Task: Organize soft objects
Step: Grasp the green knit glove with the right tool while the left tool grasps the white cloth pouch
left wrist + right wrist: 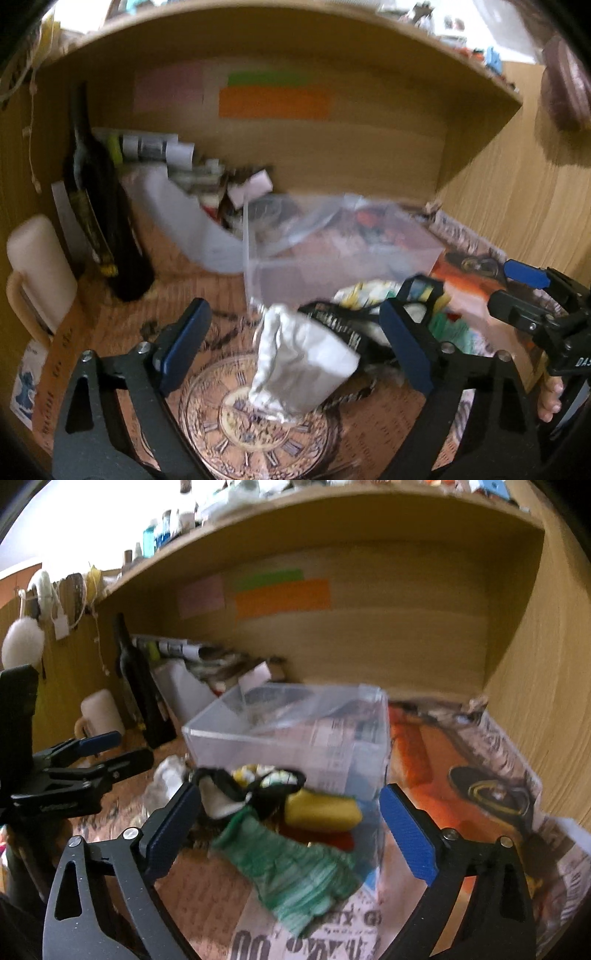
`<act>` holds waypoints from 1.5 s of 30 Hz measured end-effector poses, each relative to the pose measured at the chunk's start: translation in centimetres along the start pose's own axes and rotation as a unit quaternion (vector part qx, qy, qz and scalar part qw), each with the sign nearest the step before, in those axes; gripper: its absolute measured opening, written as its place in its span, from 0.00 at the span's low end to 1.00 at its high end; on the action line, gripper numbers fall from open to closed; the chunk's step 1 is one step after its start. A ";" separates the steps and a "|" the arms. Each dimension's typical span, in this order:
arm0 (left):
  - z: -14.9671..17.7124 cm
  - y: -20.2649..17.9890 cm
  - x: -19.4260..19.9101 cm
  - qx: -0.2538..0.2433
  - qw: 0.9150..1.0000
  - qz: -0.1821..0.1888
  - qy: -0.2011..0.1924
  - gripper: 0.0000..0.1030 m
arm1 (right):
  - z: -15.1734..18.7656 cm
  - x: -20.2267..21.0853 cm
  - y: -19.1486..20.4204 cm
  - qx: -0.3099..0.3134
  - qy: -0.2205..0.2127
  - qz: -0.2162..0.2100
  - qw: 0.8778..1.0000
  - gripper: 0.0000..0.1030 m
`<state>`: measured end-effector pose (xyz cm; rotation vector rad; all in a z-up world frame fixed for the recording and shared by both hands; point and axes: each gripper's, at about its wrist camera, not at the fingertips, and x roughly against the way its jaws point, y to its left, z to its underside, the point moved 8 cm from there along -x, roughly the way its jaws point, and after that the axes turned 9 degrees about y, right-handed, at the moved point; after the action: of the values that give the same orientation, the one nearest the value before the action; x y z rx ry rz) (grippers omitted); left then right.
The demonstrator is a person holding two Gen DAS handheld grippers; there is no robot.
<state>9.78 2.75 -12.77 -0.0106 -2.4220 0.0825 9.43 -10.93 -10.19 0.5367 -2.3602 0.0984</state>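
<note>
A crumpled white cloth [303,363] lies on the desk between the fingers of my open, empty left gripper [295,345]. A green knitted glove [295,867] lies in front of my open, empty right gripper [291,829]. Beside it are a yellow sponge [323,810] and a black-and-white soft item [240,788]. A clear plastic box [291,731] stands just behind the pile and also shows in the left wrist view [332,254]. My right gripper shows at the right of the left wrist view [517,291]; my left gripper shows at the left of the right wrist view [107,749].
A dark bottle [96,206] and a cream mug [37,266] stand at the left under the wooden shelf [295,40]. Papers and a white container [192,218] crowd the back. Newspaper [498,775] covers the desk at the right, by the wooden side wall [554,701].
</note>
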 end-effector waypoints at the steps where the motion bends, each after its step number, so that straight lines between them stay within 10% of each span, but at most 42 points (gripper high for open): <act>1: 0.5 0.2 -0.5 0.003 1.000 0.000 0.010 0.88 | 0.4 -0.4 0.1 0.002 0.009 -0.004 1.000 0.89; 11: 3.3 0.2 -3.9 0.001 0.997 0.016 0.070 0.87 | 3.4 -3.4 0.9 0.009 0.075 -0.031 0.997 0.80; 20: 3.9 -0.5 -4.5 -0.007 0.996 0.046 0.080 0.56 | 4.6 -5.4 0.9 0.022 0.112 -0.020 0.993 0.62; 33: 3.7 -0.2 -3.6 0.001 0.995 0.061 0.076 0.10 | 3.1 -5.2 2.8 0.060 0.093 -0.024 0.994 0.62; 38: 3.6 0.2 -3.0 0.008 0.996 0.065 0.066 0.08 | 3.3 -6.0 2.9 0.059 0.103 -0.033 0.992 0.27; 45: 2.5 0.5 -1.7 0.006 0.997 0.060 0.042 0.06 | 2.7 -4.2 2.5 0.050 0.077 -0.030 0.995 0.13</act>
<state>9.38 3.01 -15.77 -0.1508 -2.3352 0.1487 9.56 -7.77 -14.79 0.6256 -2.1966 0.2240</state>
